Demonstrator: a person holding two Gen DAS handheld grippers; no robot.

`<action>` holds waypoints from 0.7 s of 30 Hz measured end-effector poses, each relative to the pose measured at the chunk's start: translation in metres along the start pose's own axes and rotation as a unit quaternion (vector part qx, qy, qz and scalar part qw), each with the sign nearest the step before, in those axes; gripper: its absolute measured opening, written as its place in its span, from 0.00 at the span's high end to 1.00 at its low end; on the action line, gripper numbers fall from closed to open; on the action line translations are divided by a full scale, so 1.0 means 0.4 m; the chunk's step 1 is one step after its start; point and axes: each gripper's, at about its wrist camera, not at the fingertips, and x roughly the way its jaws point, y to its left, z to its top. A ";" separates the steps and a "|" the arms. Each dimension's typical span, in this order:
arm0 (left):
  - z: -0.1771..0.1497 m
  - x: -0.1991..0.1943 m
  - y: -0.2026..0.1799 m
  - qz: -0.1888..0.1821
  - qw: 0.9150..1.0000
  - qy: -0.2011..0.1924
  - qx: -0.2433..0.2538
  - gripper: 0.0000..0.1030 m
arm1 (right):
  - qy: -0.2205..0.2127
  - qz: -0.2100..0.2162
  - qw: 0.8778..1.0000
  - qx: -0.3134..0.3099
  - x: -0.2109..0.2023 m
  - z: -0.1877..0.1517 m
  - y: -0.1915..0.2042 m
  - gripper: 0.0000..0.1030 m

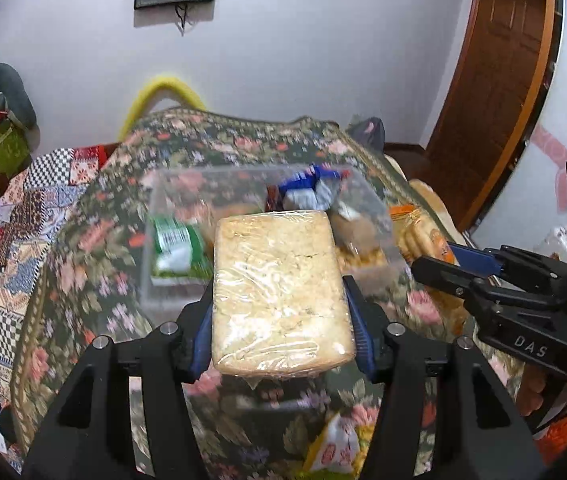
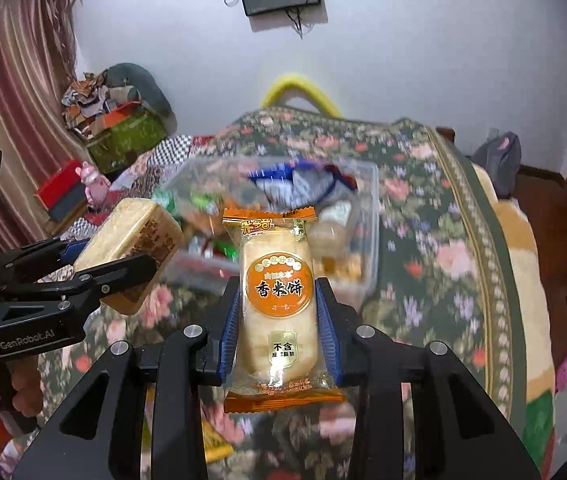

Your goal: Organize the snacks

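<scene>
My left gripper [image 1: 279, 300] is shut on a pale block-shaped snack wrapped in clear film [image 1: 279, 280], held above the flowered cloth just before a clear plastic bin [image 1: 155, 200]. My right gripper [image 2: 279, 300] is shut on an orange-wrapped rice cracker pack [image 2: 277, 296], held in front of the same bin [image 2: 371, 208]. The bin holds a blue and white packet [image 1: 311, 188], a green packet [image 1: 173, 240] and other snacks. In the right wrist view the left gripper [image 2: 115, 264] with its block snack [image 2: 131, 236] is at the left. In the left wrist view the right gripper [image 1: 447, 264] is at the right.
The bin stands on a surface covered with a dark flowered cloth [image 1: 83, 280]. A yellow and white snack packet [image 1: 335, 448] lies near the front edge. A patchwork cover [image 1: 11, 240] and boxes lie to the left. A wooden door [image 1: 495, 92] is at the right.
</scene>
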 end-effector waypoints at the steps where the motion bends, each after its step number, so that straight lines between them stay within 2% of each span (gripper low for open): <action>1: 0.013 0.002 0.006 0.002 1.000 -0.004 -0.001 0.45 | -0.003 0.001 1.000 -0.002 0.005 0.012 0.005 0.68; 9: 0.072 0.053 0.054 0.019 1.000 -0.009 -0.016 0.45 | -0.001 0.008 1.000 -0.016 0.079 0.077 0.036 0.68; 15: 0.099 0.107 0.097 0.036 0.999 -0.004 -0.027 0.45 | 0.023 0.026 0.999 -0.010 0.162 0.105 0.043 0.68; 21: 0.115 0.148 0.125 0.039 0.998 0.009 -0.038 0.45 | 0.045 0.021 0.999 -0.010 0.213 0.121 0.047 0.68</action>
